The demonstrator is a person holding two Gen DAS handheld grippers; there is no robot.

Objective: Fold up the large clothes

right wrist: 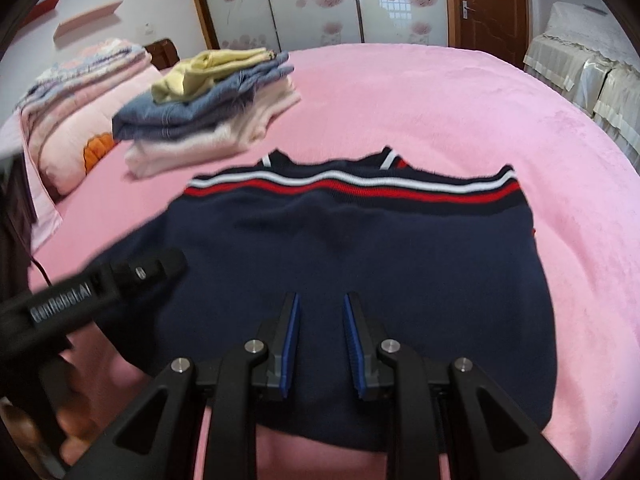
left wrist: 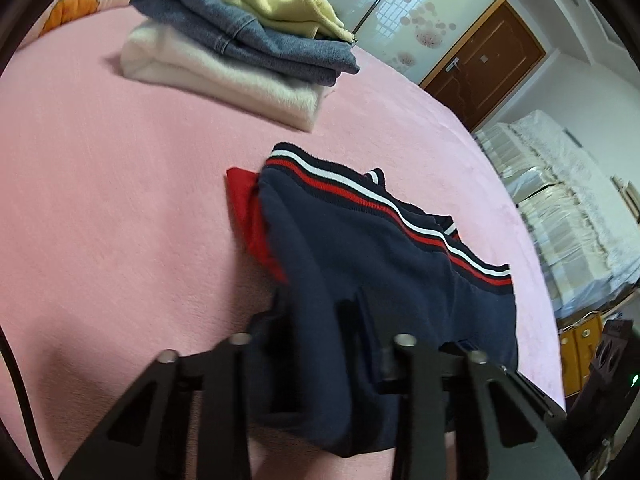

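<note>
A navy garment with a red and white striped hem lies folded on the pink bed. A red part sticks out at its left side. My left gripper is at the near left edge, its pads buried in navy cloth bunched between the fingers. In the right wrist view the same garment fills the middle. My right gripper sits over its near edge, blue pads a little apart with navy cloth filling the gap. The left gripper's body shows blurred at the garment's left side.
A stack of folded clothes, white, blue and yellow, sits at the back left of the bed. Folded quilts and a pillow lie beyond it. A lace-covered cabinet stands off the bed's right side. A hand holds the left tool.
</note>
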